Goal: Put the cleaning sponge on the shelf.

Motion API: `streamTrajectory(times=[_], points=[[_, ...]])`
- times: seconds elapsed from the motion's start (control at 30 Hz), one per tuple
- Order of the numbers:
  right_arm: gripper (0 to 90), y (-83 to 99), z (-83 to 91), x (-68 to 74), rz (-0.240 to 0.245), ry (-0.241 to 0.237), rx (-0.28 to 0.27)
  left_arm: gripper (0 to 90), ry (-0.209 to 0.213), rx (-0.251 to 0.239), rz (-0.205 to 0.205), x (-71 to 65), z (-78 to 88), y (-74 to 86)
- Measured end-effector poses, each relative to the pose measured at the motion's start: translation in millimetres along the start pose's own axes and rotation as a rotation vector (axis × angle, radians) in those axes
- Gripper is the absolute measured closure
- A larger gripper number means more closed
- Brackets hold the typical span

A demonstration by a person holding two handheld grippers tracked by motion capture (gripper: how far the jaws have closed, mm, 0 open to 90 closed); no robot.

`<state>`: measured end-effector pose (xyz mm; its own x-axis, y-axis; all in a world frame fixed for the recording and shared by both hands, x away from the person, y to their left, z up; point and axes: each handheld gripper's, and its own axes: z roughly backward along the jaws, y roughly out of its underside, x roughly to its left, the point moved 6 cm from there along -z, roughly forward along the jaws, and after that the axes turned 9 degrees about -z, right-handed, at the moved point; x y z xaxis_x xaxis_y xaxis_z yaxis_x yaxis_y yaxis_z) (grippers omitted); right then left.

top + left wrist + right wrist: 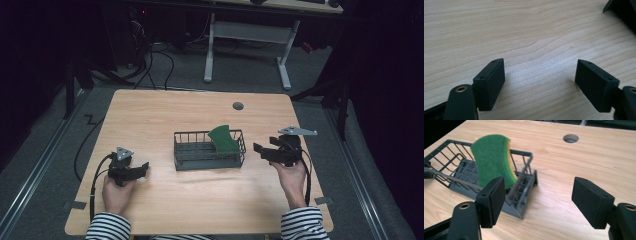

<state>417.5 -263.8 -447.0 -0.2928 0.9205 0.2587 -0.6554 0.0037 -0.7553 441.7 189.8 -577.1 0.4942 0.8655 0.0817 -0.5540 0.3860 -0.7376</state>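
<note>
A green sponge (223,139) with a yellow edge stands tilted inside the right end of a dark wire basket (205,165) at the table's middle. My right gripper (257,149) hovers just right of the basket, pointing at it, jaws wide apart and nothing between them. In the right gripper view the sponge (492,157) leans against the basket's near end wall (524,152), beyond the open right gripper (539,195). My left gripper (145,167) rests low at the table's front left, apart from the basket. Its jaws stand open over bare wood in the left gripper view (540,77).
A round cable hole (238,106) sits in the tabletop behind the basket. The basket's dark corner (621,10) shows at the top right of the left gripper view. A white-legged desk (247,45) stands beyond the table. Bare wood lies left of and in front of the basket.
</note>
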Motion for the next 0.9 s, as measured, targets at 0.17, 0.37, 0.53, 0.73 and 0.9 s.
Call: streamTrajectory(times=[0.17,0.37,0.53,0.73,0.9], points=[[28.0,8.9,10.0,-14.1,-0.034,0.006,-0.018,24.6,-0.002,0.002,-0.004,-0.2,0.0,0.1],[28.7,21.5,18.7,-30.0,-0.06,0.003,-0.03,24.6,-0.004,0.002,-0.005,-0.4,0.0,0.1],[29.0,35.9,21.5,-39.9,-0.072,0.003,-0.029,24.6,-0.007,0.004,-0.008,-0.7,-0.1,0.1],[29.6,54.2,19.6,-54.9,-0.114,0.015,-0.028,24.6,-0.01,0.006,-0.011,-0.9,-0.2,0.1],[29.9,67.1,15.8,-64.7,-0.142,0.028,-0.026,24.6,-0.01,0.008,-0.014,-1.1,-0.2,0.1]])
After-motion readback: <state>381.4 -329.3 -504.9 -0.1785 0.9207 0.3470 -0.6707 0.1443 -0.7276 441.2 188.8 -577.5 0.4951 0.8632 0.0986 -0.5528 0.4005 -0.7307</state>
